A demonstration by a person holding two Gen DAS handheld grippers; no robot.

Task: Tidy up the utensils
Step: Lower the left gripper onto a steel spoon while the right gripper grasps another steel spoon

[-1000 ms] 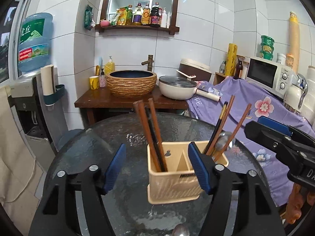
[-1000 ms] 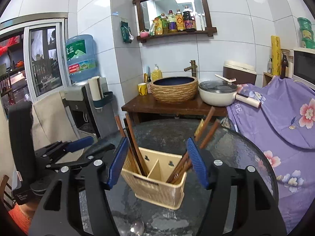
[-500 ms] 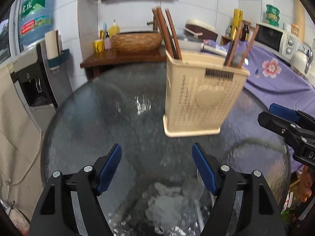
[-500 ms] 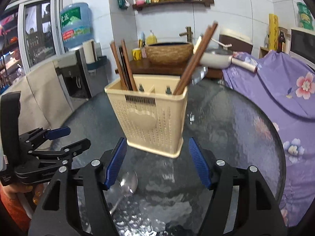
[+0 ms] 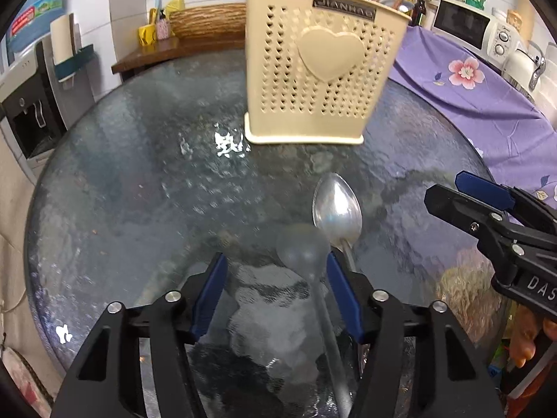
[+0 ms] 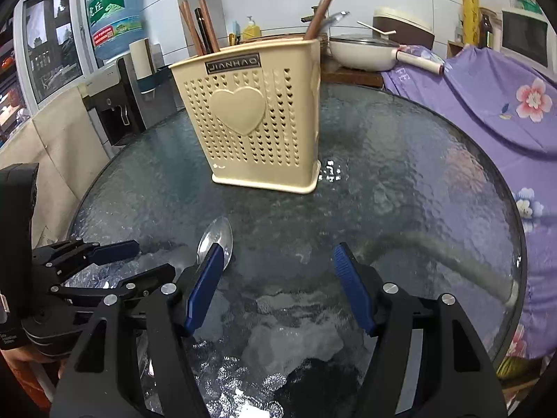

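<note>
Left wrist view is now filled by the glass tabletop, where a second ago the utensil holder was looked down into from above; both claws have been brought down low over the glass and tipped toward it. The left claw is being narrowed at this moment, its blue pads not yet pressed on anything. Between them, close against the right-hand pad, a pale image of a spoon is seen in the glass, thought to be a reflection. The metal spoon itself lies flat on the tabletop with its bowl just ahead of the right-hand pad and its handle running back under that pad, so it cannot be told whether the handle sits inside the gap or just outside it.

In the right wrist view the right claw is held apart with only bare glass between its pads, and nothing is gripped by it. The spoon is seen there just beside its left pad, with the left claw close by.

The holder stands upright further back on the tabletop, with chopsticks already in its compartments. The spoon is judged to be the piece left to put away, and the descent is read as the start of its pickup by the left claw.
</note>
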